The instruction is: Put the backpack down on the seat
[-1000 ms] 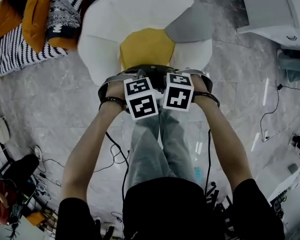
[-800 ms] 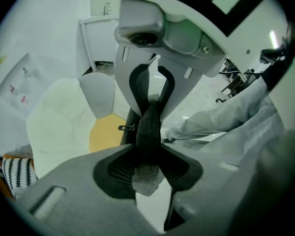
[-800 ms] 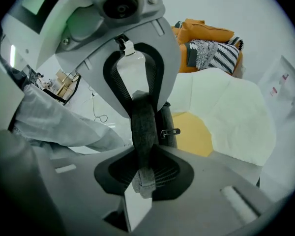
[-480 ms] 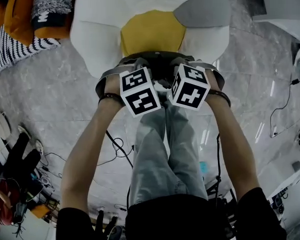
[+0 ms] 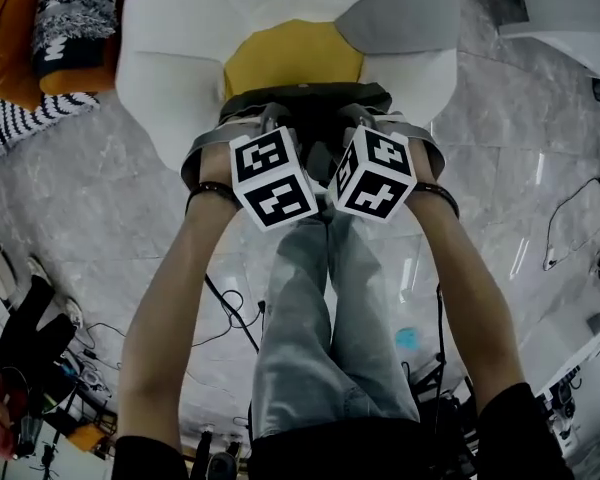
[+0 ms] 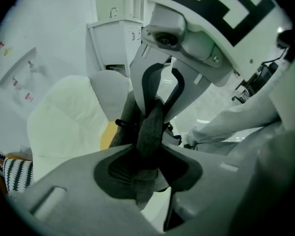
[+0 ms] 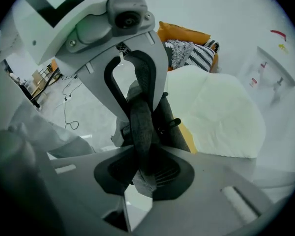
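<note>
A dark grey backpack hangs at the front edge of the flower-shaped chair, just before its yellow seat. My left gripper and right gripper stand side by side above it, their marker cubes almost touching. In the left gripper view the jaws are shut on a dark padded strap of the backpack. The right gripper view shows its jaws shut on the other strap. Most of the bag is hidden under the cubes and hands.
White petal cushions and a grey one ring the seat. Orange and striped cushions lie at the far left. White furniture stands at the far right. Cables trail on the marble floor beside the person's legs.
Both grippers and the backpack have moved forward toward the chair; the bag now sits closer to the yellow seat. The grips on the straps are unchanged.
</note>
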A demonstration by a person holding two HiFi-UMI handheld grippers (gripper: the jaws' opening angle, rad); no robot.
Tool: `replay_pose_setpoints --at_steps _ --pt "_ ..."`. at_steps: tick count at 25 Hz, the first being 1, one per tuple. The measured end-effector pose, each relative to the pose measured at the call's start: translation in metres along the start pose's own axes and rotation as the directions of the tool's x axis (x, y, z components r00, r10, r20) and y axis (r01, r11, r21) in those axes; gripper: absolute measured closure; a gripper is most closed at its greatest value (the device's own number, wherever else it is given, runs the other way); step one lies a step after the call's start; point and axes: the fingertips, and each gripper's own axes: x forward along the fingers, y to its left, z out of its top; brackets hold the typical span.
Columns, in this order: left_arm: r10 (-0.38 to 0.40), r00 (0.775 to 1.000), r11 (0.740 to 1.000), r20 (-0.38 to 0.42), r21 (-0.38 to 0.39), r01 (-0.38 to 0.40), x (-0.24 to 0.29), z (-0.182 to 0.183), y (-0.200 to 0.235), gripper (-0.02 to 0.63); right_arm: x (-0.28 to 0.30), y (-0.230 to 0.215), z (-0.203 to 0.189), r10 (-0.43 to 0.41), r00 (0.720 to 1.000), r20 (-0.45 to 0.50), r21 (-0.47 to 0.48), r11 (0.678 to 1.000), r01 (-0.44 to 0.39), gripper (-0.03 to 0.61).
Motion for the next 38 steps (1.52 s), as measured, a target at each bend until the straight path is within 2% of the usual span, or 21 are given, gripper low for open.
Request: replay_pose_setpoints --at_steps 6,10,13,24,28,33,38 --pt "0.092 0.996 0.996 0.005 -0.012 -0.092 0.025 0.006 0.028 0.482 0.019 -0.031 -0.011 -0.062 0.998 0.011 -0.001 0.998 0.062 0.5" --pt "0.186 0.983 0.982 -0.003 -0.027 -0.186 0.043 0.001 0.053 0.481 0.038 -0.056 -0.011 -0.072 0.997 0.009 -0.02 0.997 0.072 0.5" --pt "0.228 0.973 0.973 -0.021 -0.027 -0.229 0.058 -0.004 0.073 0.48 0.055 -0.074 -0.01 -0.079 0.997 0.02 -0.044 0.996 0.08 0.5" --pt "0.332 0.94 0.943 -0.077 0.07 -0.327 0.12 -0.017 0.134 0.48 0.118 -0.133 -0.018 -0.176 0.984 0.027 -0.135 0.975 0.178 0.5" --pt "0.41 0.907 0.909 -0.099 0.127 -0.397 0.14 -0.023 0.159 0.479 0.14 -0.155 -0.019 -0.23 0.971 0.063 -0.187 0.953 0.238 0.503" --pt "0.452 0.887 0.887 -0.095 0.156 -0.435 0.165 -0.026 0.185 0.477 0.164 -0.178 -0.024 -0.338 0.938 0.083 -0.305 0.887 0.346 0.511" --pt "0.486 0.869 0.864 -0.088 0.198 -0.463 0.184 -0.033 0.207 0.474 0.188 -0.198 -0.024 -0.368 0.925 0.095 -0.304 0.874 0.379 0.508"
